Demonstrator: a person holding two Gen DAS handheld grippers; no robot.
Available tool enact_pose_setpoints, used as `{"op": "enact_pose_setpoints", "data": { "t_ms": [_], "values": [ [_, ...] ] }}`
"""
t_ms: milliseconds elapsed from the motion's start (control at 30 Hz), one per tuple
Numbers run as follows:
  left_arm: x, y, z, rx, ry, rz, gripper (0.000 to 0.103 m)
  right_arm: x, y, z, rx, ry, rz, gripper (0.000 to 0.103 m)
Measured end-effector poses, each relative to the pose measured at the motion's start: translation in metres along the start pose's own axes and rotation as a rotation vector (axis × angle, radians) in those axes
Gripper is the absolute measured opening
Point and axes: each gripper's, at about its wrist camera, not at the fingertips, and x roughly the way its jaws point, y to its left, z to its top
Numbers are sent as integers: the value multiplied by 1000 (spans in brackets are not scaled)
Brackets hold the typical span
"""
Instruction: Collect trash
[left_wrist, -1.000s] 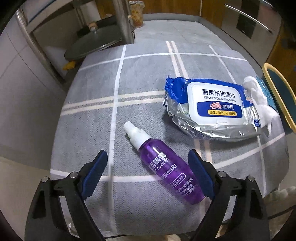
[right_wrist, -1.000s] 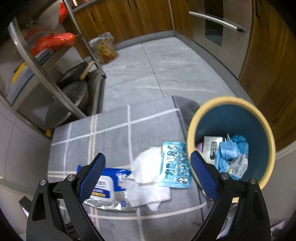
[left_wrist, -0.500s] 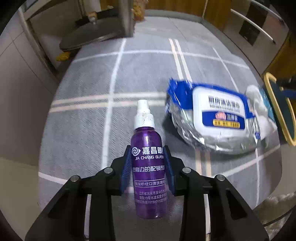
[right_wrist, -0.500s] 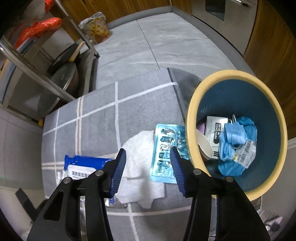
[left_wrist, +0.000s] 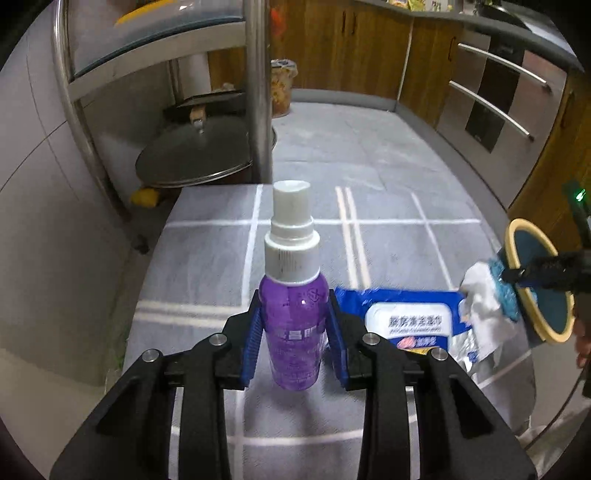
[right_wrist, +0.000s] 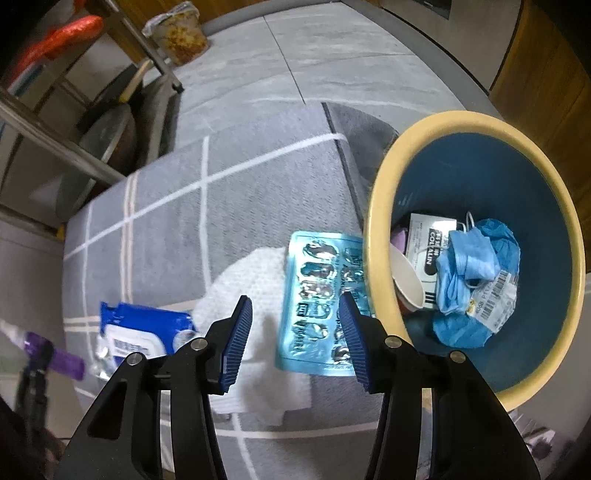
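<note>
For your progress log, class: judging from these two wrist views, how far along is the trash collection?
Done: the bin already holds a box, blue gloves and a label. In hand: the left gripper is shut on the purple spray bottle; the right gripper is open over the blister pack. Left on the mat: that pack, the white cloth and the wipes packet.

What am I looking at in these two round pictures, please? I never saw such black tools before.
No robot: a person holds a two-finger gripper in each hand, with a fisheye camera looking along its fingers. The left gripper is shut on a purple spray bottle, seen from its own camera. The right gripper is open above a blue blister pack, which lies on a white tissue. A wet-wipes pack lies on the grey checked cloth. Beside it stands a trash bin holding rubbish.
</note>
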Motion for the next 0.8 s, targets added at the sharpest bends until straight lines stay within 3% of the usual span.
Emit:
{"op": "enact_pose_setpoints", "data": {
  "t_ms": [367, 400, 467, 533, 633, 800],
  "values": [
    [-11, -38, 12, 133, -87, -49, 32, 19, 3, -2, -34, 39, -38, 47],
    [-13, -41, 12, 140, -93, -56, 32, 19, 4, -2, -42, 37, -47, 44],
    [-14, -46, 13, 152, -99, -71, 32, 20, 4, -2, -52, 36, -67, 25],
    [-16, -49, 13, 159, -102, -81, 32, 19, 0, -1, -38, 32, -71, 12],
    [-17, -50, 13, 160, -103, -95, 32, 17, -5, -1, -24, 31, -53, 4],
    [-17, -52, 13, 155, -95, -116, 32, 11, -8, -1, 8, 27, 33, 4]
  ]
}}
